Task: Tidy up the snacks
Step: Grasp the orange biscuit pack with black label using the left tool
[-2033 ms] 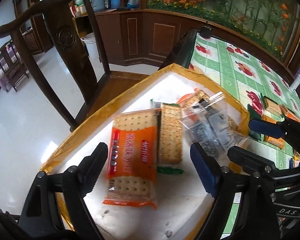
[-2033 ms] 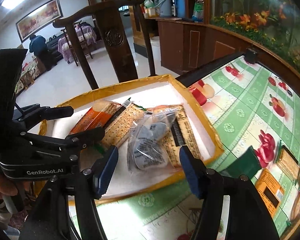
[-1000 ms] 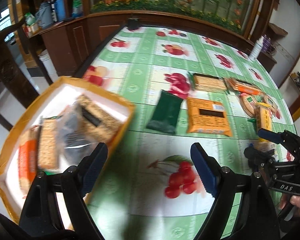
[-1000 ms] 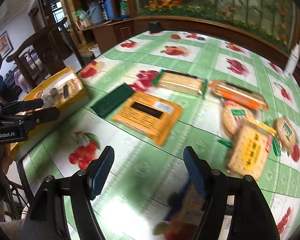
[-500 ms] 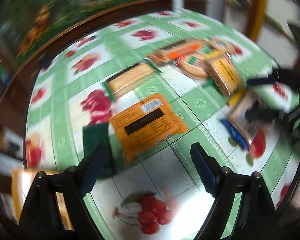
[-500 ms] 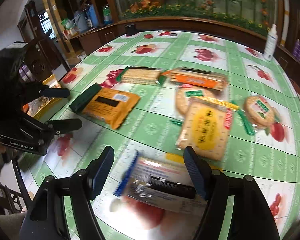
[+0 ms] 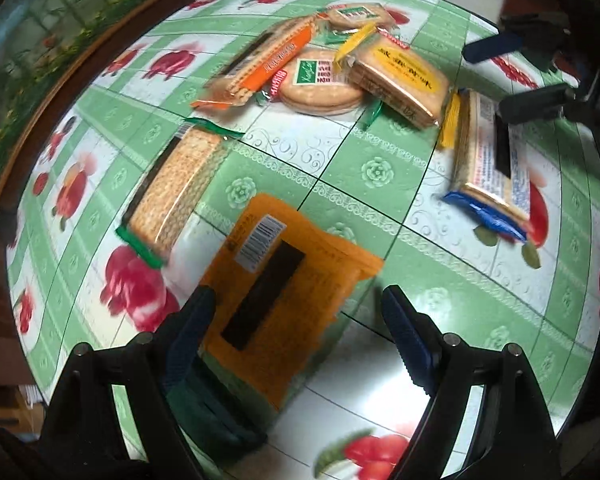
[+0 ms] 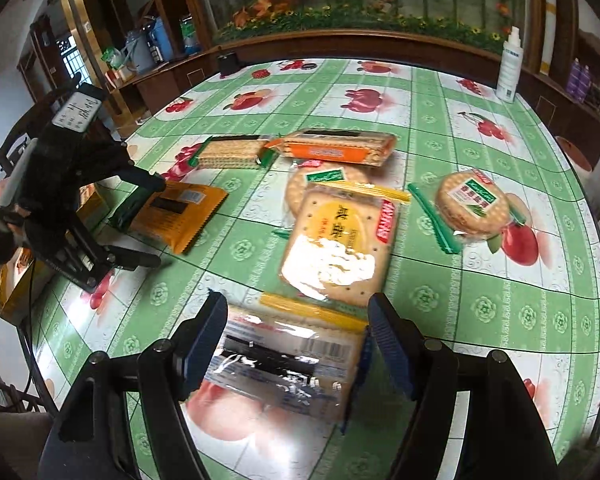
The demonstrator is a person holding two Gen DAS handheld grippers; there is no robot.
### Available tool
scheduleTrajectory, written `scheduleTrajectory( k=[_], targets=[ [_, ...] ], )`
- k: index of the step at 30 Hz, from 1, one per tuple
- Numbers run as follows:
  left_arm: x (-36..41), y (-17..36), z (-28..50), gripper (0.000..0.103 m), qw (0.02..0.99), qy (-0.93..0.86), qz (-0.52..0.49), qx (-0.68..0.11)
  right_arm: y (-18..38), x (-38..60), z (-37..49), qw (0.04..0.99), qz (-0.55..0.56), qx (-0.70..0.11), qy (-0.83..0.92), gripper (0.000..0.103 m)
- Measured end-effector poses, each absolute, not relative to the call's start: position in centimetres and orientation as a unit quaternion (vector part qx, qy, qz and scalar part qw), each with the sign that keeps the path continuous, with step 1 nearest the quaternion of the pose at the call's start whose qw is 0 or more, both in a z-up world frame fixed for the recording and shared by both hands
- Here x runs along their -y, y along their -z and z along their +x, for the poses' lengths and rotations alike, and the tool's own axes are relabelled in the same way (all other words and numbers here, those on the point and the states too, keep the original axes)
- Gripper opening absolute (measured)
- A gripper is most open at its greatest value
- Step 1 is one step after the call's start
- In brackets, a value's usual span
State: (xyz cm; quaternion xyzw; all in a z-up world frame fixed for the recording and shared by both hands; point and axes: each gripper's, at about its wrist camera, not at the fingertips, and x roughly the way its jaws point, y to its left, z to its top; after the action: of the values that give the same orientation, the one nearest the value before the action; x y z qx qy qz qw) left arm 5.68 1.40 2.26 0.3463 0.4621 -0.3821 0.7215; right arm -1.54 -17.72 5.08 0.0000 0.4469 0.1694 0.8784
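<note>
The left gripper (image 7: 296, 328) had swung away from the yellow box and hung spread over the orange packet (image 7: 288, 284), not yet touching it. The right gripper (image 8: 296, 340) had likewise come over, jaws open astride the blue-ended cracker pack (image 8: 284, 364) on the counter (image 8: 480, 300). Both looked poised for fresh pickups; the other snacks lay scattered.

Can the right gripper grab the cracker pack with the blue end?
Probably yes. The right gripper has its fingers open on either side of the blue-ended cracker pack, and nothing lies on top of it.
</note>
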Motion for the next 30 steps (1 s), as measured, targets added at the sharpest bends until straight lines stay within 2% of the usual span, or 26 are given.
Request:
scheduleTrajectory(
  k=[11, 20, 30],
  targets=[
    [-1.1, -1.9, 6.3, 0.094, 0.685, 0.449, 0.399, -0.412, -4.1, 18.4, -0.4, 0.873, 0.007, -0.459, -0.166, 0.073],
    [0.2, -1.6, 7.3, 0.095, 0.665, 0.461, 0.416, -0.414, -3.3, 18.2, 0.0, 0.866, 0.004, -0.470, -0.172, 0.073],
    [-0.4, -1.4, 9.4, 0.096, 0.677, 0.450, 0.380, -0.441, -2.8, 18.2, 0.2, 0.862, 0.011, -0.474, -0.180, 0.075]
  ],
)
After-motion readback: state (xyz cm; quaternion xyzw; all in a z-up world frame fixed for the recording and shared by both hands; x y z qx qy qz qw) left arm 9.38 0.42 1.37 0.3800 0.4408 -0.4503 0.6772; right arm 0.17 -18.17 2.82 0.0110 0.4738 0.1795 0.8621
